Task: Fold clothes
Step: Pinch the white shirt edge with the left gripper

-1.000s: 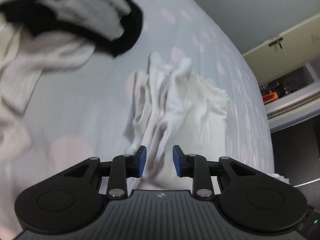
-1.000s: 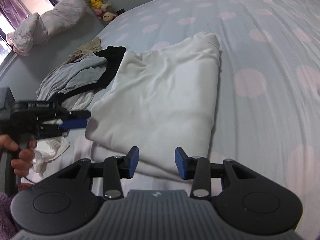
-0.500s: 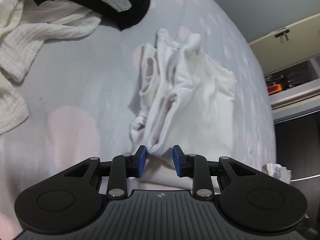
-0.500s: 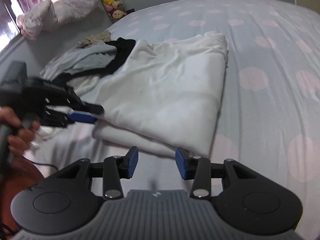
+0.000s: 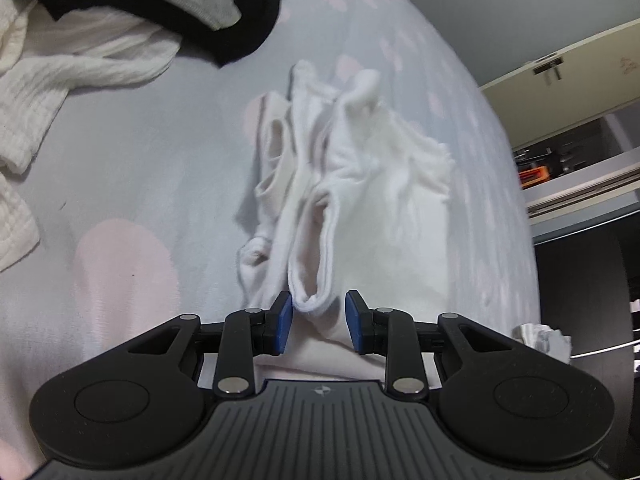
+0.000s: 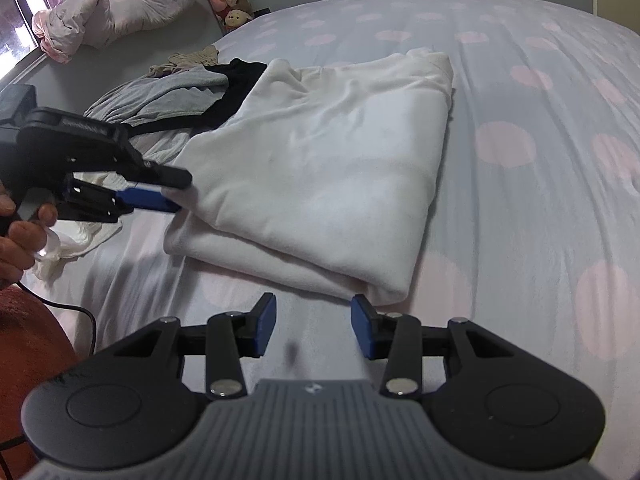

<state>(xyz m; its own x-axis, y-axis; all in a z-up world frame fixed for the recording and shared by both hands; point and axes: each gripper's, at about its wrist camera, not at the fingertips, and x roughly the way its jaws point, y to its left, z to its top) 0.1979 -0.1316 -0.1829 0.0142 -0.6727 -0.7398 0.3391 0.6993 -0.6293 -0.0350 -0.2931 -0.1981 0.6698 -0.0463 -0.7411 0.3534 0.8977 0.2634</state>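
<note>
My left tongs point(image 5: 319, 316) sit apart around the soft white garment's point(image 6: 320, 168) folded edge — right tongs point(image 6: 313, 327) apart over the bed point(image 6: 540, 200).

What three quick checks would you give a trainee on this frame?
1. True or false: the right gripper is holding the white garment.
2. What lies between the jaws of the left gripper? A) the black cloth B) a fold of the white garment C) nothing
3. What pattern does the bedsheet carry?

Key:
1. False. Its jaws are open and empty, just short of the garment's near edge.
2. B
3. Pink dots on pale blue-grey.
</note>
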